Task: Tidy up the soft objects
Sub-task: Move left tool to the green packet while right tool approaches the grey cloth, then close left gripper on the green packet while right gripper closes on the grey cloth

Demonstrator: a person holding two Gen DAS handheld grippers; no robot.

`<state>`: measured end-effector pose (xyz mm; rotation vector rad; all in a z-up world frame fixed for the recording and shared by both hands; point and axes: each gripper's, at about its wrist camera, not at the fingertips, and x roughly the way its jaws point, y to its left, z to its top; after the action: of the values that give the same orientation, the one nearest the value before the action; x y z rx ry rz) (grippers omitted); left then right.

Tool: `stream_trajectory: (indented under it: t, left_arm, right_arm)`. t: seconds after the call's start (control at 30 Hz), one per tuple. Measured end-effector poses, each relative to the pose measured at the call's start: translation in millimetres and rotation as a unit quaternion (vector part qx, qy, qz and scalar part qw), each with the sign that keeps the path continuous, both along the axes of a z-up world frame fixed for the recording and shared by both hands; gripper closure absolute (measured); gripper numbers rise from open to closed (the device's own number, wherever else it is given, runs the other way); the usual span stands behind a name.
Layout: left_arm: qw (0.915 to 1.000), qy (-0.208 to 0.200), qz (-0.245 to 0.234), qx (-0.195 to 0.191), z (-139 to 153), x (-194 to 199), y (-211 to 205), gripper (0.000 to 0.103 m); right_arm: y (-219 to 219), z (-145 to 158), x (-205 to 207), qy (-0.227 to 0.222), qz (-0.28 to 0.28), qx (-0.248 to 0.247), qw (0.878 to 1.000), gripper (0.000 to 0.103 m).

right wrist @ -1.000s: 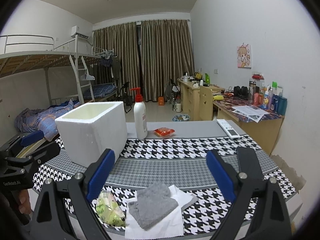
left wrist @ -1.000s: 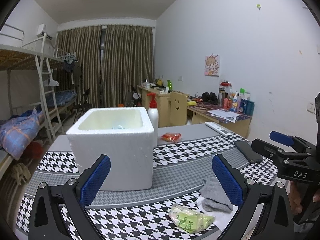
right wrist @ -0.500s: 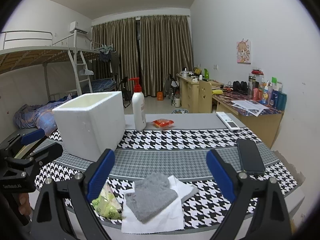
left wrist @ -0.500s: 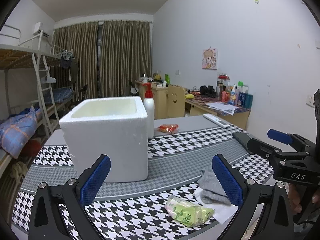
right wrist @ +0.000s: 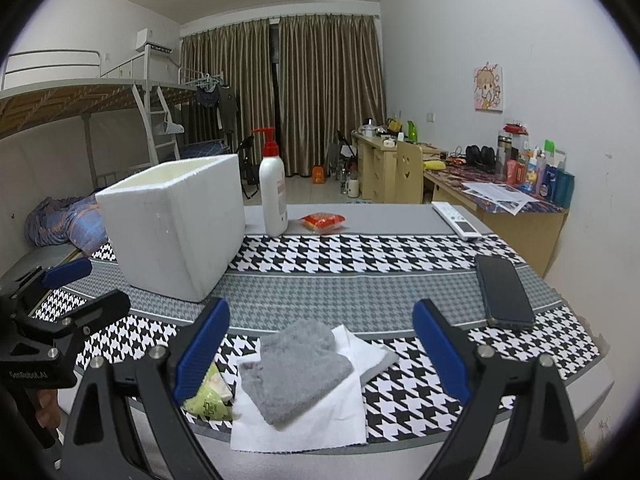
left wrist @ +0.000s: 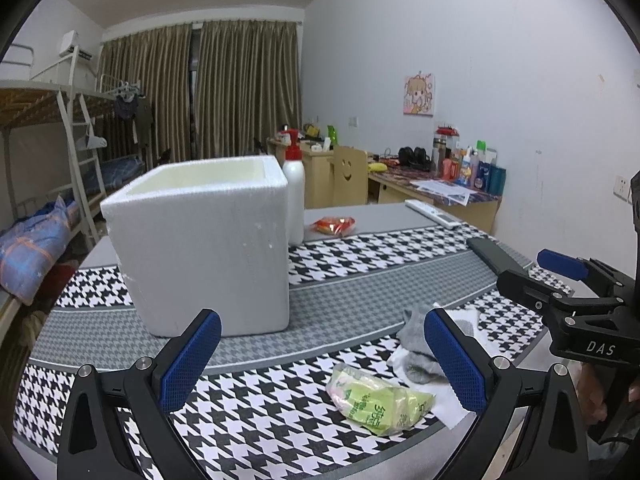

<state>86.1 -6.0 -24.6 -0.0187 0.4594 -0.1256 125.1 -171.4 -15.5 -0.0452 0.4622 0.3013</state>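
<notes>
Your left gripper (left wrist: 320, 364) and right gripper (right wrist: 322, 346) gape wide, empty; gray cloth (right wrist: 294, 368) at 6 o'clock of the foam box (right wrist: 172, 228).

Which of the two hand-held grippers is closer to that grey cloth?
Right. The right hand-held gripper hovers open directly over the grey cloth; the left hand-held gripper, also open, sits off to the cloth's left, nearer the green packet.

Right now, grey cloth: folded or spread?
Folded: the grey cloth lies doubled in layers on the white tissue, near the table's front edge.
</notes>
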Motion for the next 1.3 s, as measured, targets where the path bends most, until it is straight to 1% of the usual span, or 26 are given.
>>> stream_trajectory:
  t: [0.33, 0.63, 1.13, 1.3]
  left_arm:
    - [0.9995, 0.030, -0.005, 0.002, -19, 3, -4, 0.001]
    - [0.9987, 0.049, -0.014, -0.005, -33, 6, -12, 0.001]
    - [0.9961, 0.085, -0.022, -0.008, -49, 19, -20, 0.001]
    - [0.9950, 0.097, -0.019, -0.015, -57, 24, -23, 0.001]
  right_arm:
    - [1, -15, 8, 0.029, 0.007, -0.004, 1.000, 0.008]
    - [2, -27, 13, 0.050, 0.017, -0.006, 0.999, 0.008]
    - [3, -40, 26, 0.076, 0.024, -0.013, 0.997, 0.008]
    - [4, -44, 27, 0.080, 0.034, -0.017, 0.996, 0.008]
